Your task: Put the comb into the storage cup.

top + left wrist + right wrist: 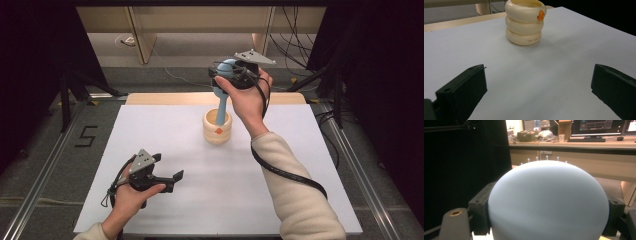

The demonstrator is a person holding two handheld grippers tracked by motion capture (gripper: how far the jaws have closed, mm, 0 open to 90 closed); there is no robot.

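In the upper centre of the high view, the right gripper (231, 74) clamps the rounded pale blue plastic head of a hairbrush (225, 70), whose handle hangs down into the cream, ring-stacked ceramic cup with an orange duck mark (217, 131) standing on the white table top (165, 145). The right gripper view shows that blue dome (549, 202) pressed between both black jaws, small bristle tips peeking over its top. Whether the handle's end rests on the cup's bottom is hidden, so the brush is probably either nearly seated or just lifting out. The left gripper (170, 179), at lower left of the high view, hovers idle with jaws spread wide and empty, facing the cup (525, 23). Letting go, or carrying the brush clear, remains.
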